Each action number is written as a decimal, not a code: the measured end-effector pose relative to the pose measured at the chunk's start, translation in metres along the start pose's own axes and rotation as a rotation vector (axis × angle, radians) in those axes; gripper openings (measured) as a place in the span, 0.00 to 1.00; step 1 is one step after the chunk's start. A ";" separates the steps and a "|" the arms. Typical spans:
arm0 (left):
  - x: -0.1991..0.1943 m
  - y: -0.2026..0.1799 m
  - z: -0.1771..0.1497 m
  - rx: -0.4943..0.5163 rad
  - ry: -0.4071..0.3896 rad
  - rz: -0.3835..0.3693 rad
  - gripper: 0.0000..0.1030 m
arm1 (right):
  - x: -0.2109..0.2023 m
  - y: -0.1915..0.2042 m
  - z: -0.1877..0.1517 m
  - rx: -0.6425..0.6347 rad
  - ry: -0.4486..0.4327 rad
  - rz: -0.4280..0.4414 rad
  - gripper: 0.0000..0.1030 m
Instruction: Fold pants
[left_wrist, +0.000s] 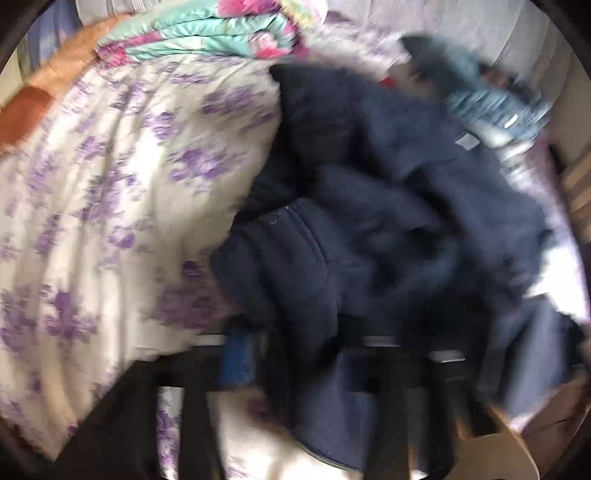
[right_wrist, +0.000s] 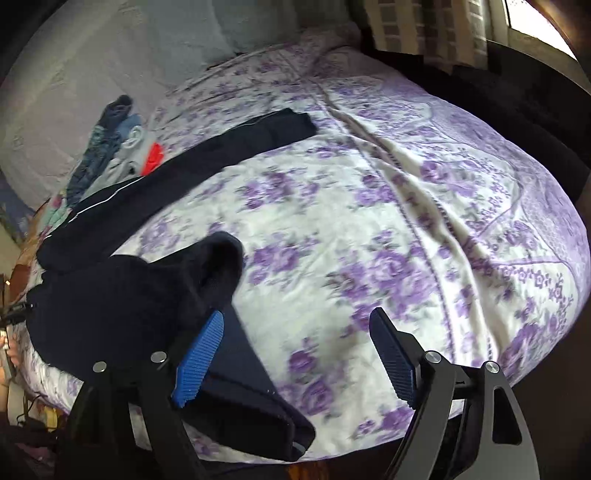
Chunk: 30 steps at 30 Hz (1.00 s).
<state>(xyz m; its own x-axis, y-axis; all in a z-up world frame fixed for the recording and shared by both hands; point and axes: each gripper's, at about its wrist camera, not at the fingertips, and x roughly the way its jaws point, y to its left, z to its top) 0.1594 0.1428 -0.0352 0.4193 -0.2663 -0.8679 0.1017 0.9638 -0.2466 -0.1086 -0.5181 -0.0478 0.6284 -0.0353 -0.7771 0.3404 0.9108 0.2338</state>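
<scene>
The right claw (right_wrist: 295, 354) stands wide open over the bed (right_wrist: 388, 229), its blue pads clear of the navy pants (right_wrist: 122, 295) heaped just left. Only the blurred left-wrist view shows the left claw (left_wrist: 299, 354), nearly closed with pants (left_wrist: 369, 221) cloth between; whether it grips I cannot tell.

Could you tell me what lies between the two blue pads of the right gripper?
Only bare flowered bedsheet. In the right wrist view, the right gripper stands open, and the dark pants lie beside its left pad.
</scene>
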 end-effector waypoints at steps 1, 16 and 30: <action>-0.012 0.002 -0.002 -0.018 -0.028 -0.018 0.22 | 0.001 0.008 0.000 -0.027 -0.008 -0.007 0.70; -0.067 0.058 -0.064 -0.060 0.011 0.150 0.55 | -0.028 0.005 0.002 -0.060 -0.017 -0.081 0.71; -0.012 -0.038 -0.085 0.266 0.080 0.208 0.78 | -0.060 0.024 -0.004 -0.219 -0.022 -0.124 0.11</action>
<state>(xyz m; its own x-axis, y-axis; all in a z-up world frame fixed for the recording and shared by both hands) 0.0734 0.1084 -0.0519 0.3848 -0.0542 -0.9214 0.2580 0.9648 0.0510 -0.1407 -0.4920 0.0019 0.6067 -0.1593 -0.7788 0.2579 0.9662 0.0033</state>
